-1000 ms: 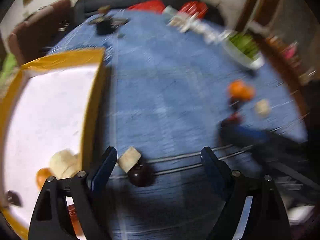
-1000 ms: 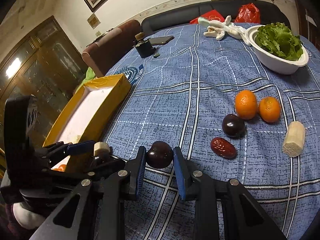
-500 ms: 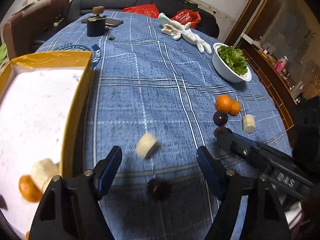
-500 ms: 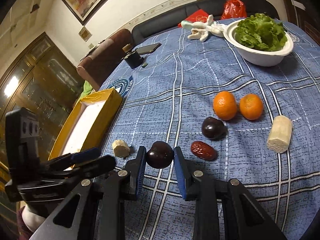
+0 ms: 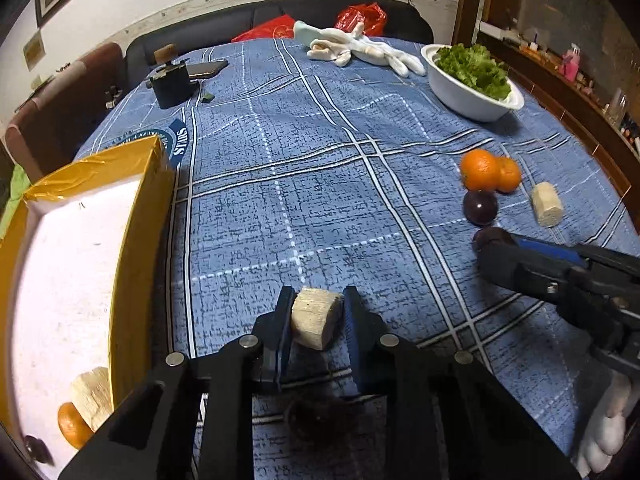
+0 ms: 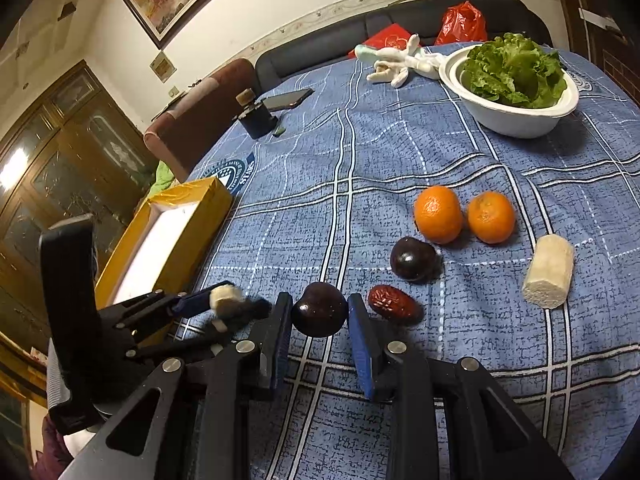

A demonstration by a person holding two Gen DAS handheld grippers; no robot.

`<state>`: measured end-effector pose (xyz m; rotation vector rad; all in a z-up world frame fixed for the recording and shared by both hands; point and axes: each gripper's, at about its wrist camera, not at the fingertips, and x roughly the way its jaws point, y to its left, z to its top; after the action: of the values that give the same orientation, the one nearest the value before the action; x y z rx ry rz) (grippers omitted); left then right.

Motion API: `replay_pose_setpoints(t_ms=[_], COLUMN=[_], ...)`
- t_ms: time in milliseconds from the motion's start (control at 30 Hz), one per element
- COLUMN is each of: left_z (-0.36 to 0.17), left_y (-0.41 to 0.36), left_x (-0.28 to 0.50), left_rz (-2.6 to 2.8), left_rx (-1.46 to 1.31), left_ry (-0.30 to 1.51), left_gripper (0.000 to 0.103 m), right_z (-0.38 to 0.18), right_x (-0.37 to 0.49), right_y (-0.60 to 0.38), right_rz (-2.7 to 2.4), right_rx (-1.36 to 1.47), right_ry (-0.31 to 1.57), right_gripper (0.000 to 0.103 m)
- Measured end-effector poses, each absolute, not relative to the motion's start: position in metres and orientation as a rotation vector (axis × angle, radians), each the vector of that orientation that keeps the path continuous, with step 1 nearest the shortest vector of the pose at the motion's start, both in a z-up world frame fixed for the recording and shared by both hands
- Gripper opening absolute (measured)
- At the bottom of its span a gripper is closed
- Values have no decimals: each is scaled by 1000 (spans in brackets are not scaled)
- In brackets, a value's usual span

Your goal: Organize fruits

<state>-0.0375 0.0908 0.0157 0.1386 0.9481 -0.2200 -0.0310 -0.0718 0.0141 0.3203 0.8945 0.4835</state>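
My left gripper (image 5: 316, 312) is shut on a pale sugarcane piece (image 5: 316, 322) just right of the yellow box (image 5: 132, 248); it also shows in the right wrist view (image 6: 226, 300). A dark plum (image 5: 320, 420) lies blurred below it. My right gripper (image 6: 320, 316) is shut on a dark plum (image 6: 319, 314), held above the blue cloth. On the cloth lie two oranges (image 6: 438, 214) (image 6: 491, 218), another plum (image 6: 413, 259), a red date (image 6: 394, 305) and a second sugarcane piece (image 6: 548, 276). The box holds an orange (image 5: 72, 426) and a sugarcane piece (image 5: 92, 396).
A white bowl of lettuce (image 6: 516, 116) stands at the back right. White gloves (image 5: 360, 48), a phone (image 5: 208, 68) and a black bottle (image 5: 172, 84) lie at the far edge. A brown chair (image 6: 196, 124) and dark sofa stand behind the table.
My left gripper was open around the sugarcane piece and has closed on it. The right gripper has kept its plum and shifted slightly towards the fruit group.
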Motion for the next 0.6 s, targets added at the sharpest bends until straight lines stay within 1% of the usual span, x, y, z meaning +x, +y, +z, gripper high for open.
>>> replay_pose_setpoints(t_ms=[100, 267, 467, 600], left_z=[21, 44, 74, 78], left_y=[97, 121, 186, 255], left_x=[-46, -69, -112, -136], left_rz=[-205, -211, -116, 22], left_rx=[119, 1, -141, -247], left_ry=[919, 875, 791, 769], left_gripper=[23, 23, 23, 23], right_z=[14, 17, 20, 20], right_x=[-31, -34, -41, -47], right_y=[-70, -66, -52, -39], right_rz=[485, 531, 553, 539], right_rx=[313, 309, 270, 227], right_ry=[890, 869, 848, 848], right_gripper=[31, 30, 30, 30])
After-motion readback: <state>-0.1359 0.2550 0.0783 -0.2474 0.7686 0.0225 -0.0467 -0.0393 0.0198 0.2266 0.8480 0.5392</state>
